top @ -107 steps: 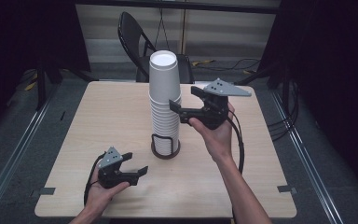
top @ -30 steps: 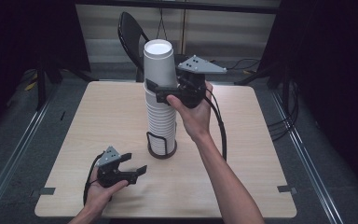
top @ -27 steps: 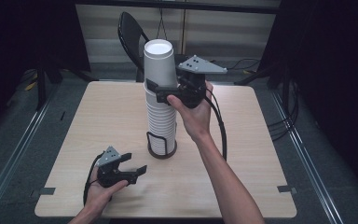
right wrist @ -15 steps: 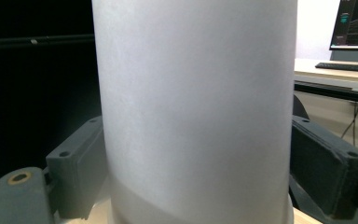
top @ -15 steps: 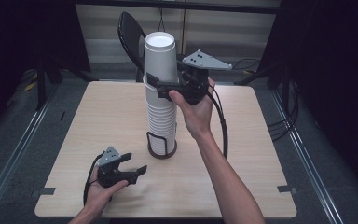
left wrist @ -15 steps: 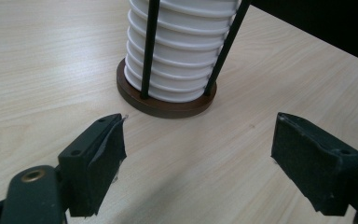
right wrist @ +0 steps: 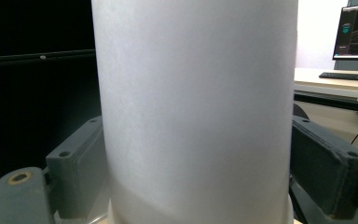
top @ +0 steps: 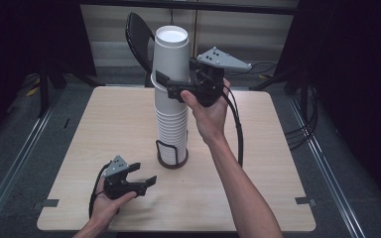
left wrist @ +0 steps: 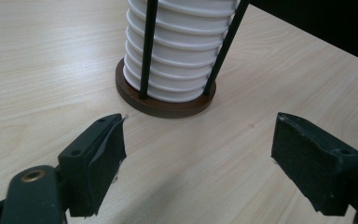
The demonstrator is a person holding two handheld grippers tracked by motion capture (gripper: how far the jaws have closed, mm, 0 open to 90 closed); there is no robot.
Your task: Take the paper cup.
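Top cup [top: 171,52] clamped mid-wall between right tongs [top: 174,87], partly raised off stack [top: 172,124]. Likely light, thin-walled, crushable; grip gently, below rim. Left tongs [top: 141,179] apart, empty, low on worktop [top: 278,163], stack holder [left wrist: 165,100] just ahead.

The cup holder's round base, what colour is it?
Dark brown, with black upright rods; the base shows best in the left gripper view.

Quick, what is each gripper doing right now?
Left gripper: open, holding nothing, low over the table.
Right gripper: jaws shut on the top white paper cup.
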